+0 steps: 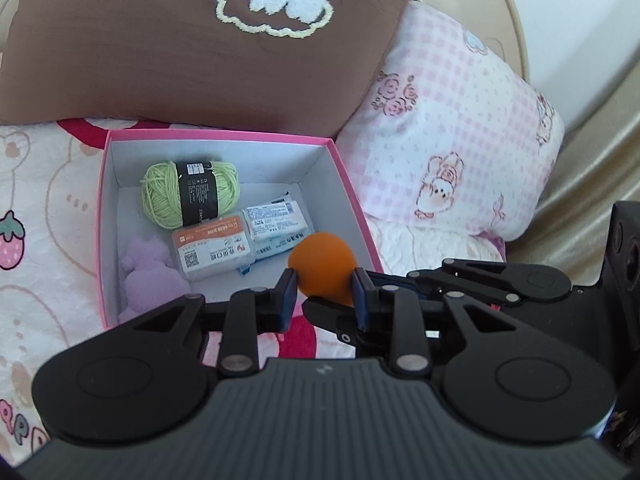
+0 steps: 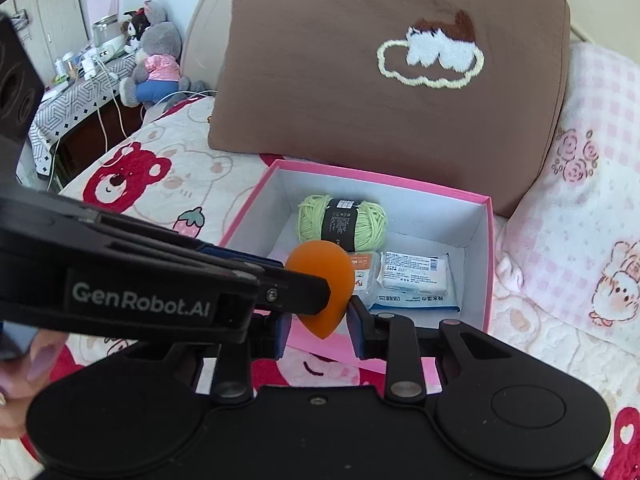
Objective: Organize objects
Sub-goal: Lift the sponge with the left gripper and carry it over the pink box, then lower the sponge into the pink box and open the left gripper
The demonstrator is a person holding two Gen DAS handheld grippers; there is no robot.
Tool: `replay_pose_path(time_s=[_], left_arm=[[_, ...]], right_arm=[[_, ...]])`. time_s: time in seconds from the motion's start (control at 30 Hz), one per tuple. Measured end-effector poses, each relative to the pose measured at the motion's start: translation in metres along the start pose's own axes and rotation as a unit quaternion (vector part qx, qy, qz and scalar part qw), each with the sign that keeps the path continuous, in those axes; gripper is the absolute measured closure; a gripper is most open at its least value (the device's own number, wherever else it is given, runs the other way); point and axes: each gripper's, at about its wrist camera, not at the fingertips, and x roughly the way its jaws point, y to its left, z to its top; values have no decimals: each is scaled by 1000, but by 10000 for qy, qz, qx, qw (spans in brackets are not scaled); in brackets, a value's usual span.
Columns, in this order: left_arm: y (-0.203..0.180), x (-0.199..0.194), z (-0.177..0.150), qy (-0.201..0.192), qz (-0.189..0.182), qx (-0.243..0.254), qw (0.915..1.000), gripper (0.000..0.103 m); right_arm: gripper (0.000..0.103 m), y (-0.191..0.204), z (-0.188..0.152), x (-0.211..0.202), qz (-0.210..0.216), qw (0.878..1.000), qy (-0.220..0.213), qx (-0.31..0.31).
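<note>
An orange teardrop sponge (image 1: 323, 264) is held over the near right corner of a pink box (image 1: 344, 184). My left gripper (image 1: 325, 294) and my right gripper (image 2: 316, 326) both close on it from crossing directions. In the right wrist view the sponge (image 2: 320, 280) sits between both pairs of pads, and the left gripper's fingers (image 2: 224, 268) reach in from the left. The box (image 2: 486, 260) holds green yarn (image 1: 190, 194), a white-orange case (image 1: 212, 250), a tissue pack (image 1: 276, 220) and a purple plush (image 1: 150, 276).
The box lies on a bed with a bear-print quilt (image 1: 52, 200). A brown cushion (image 1: 180, 44) leans behind it and a pink checked pillow (image 1: 460, 128) is at the right. A side table with plush toys (image 2: 156, 52) stands beyond the bed's left edge.
</note>
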Motion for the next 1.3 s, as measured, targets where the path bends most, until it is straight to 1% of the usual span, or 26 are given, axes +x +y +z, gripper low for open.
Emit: replay_pose_path(time_s=[0.07,0.13,0.23,0.37,0.47,0.57,0.7,0.83,0.97,1.03,1.13,1.17,1.3], left_arm=[[8,12,5,-29,-71,-170,9998,76],[14,22,9,-83,-65,-242,9997,76],[16,38,17,-108,58,-146,9998,76],[27,66,30,-20,-91,-336,9994,77],[33,82,37,-71,-50,-276,9996,77],[44,99,44,-42,-64,-423,9991,77],[54,120,49,-23,-27,-514,9987,77],[66,129,51,-55,-61,-618,9981,77],[79,137,53,-40,-118,-801,9967,77],[83,141,55,33,-234,-849,9961,77],[88,142,58,32,-148,-935,9955,77],[88,142,58,-4,-69,-945,9955,77],[91,139,59,-48,42,-870,9962,77]], right_arm=[[69,-5,4,10,-50,10000,23,-41],[69,-9,8,20,-102,9999,18,-81],[69,-18,15,38,-109,9999,73,-96],[69,-31,20,59,-279,9995,132,42],[69,-42,27,75,-257,9994,181,138],[69,-49,32,91,-285,9994,169,51],[69,-53,36,113,-452,9982,199,-340],[69,-55,41,129,-433,9976,278,-460],[69,-53,43,140,-506,9963,296,-625],[69,-54,44,147,-564,9956,336,-662],[69,-55,45,154,-609,9948,361,-727],[69,-55,46,156,-640,9945,362,-751],[68,-58,49,165,-755,9929,429,-818]])
